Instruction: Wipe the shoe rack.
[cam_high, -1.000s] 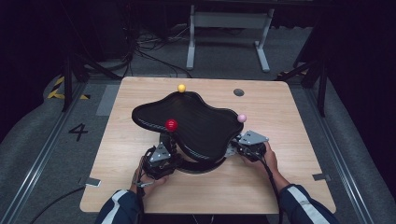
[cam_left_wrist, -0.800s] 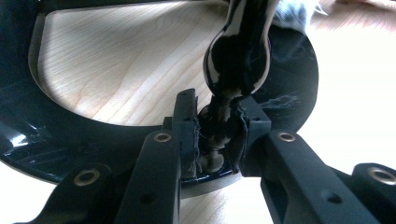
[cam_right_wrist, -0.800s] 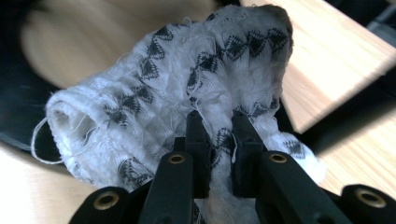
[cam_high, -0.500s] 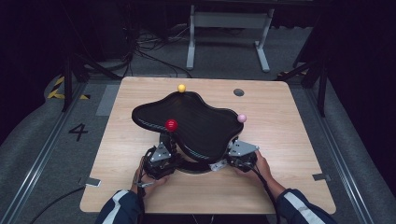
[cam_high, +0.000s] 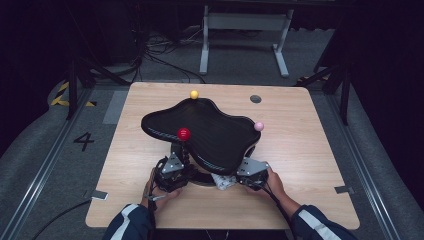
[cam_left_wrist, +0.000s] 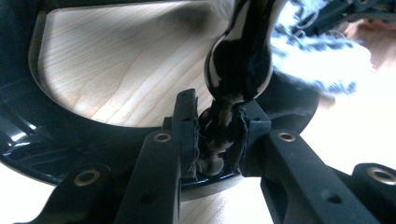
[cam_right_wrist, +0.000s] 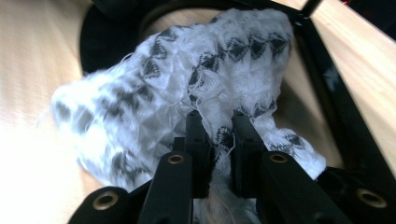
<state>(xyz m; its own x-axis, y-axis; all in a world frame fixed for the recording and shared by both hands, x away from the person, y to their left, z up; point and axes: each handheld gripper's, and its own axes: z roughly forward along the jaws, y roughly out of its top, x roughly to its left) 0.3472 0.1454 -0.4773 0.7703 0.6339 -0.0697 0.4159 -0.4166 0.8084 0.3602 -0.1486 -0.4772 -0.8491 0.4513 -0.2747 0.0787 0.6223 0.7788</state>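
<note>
From above, the black curved top (cam_high: 202, 132) hides most of its own stand and ring base, and all but a pale scrap of the cloth (cam_high: 220, 181) at the near edge — the weave cannot be read there. In the left hand-held gripper (cam_left_wrist: 217, 140) view the stem (cam_left_wrist: 238, 65) is cut off by the upper edge, the cloth behind it is a blown-out blur, and the bench (cam_left_wrist: 121, 70) at the right is bleached white. In the right hand-held gripper (cam_right_wrist: 219, 140) view the cloth's left part smears — its lower end is hidden behind the jaws.
</note>
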